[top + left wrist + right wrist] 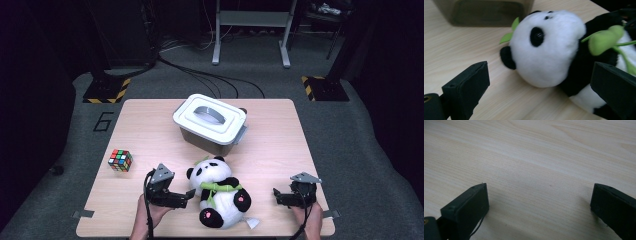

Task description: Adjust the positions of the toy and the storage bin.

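Observation:
A plush panda lies on its back near the front edge of the wooden table, with a green bamboo sprig across its chest. My left gripper is open just left of the panda, its jaws pointing at the toy. In the left gripper view the panda's white head sits ahead between the wide-apart jaws, and the right fingertip is close to its body. My right gripper is open over bare wood at the front right, well clear of the panda. A grey lidded box stands behind the panda.
A Rubik's cube rests on the table's left side. The box's lid has a handle recess. Dark floor, cables and stand legs lie beyond the far table edge. In the left gripper view the box's wall is behind the panda.

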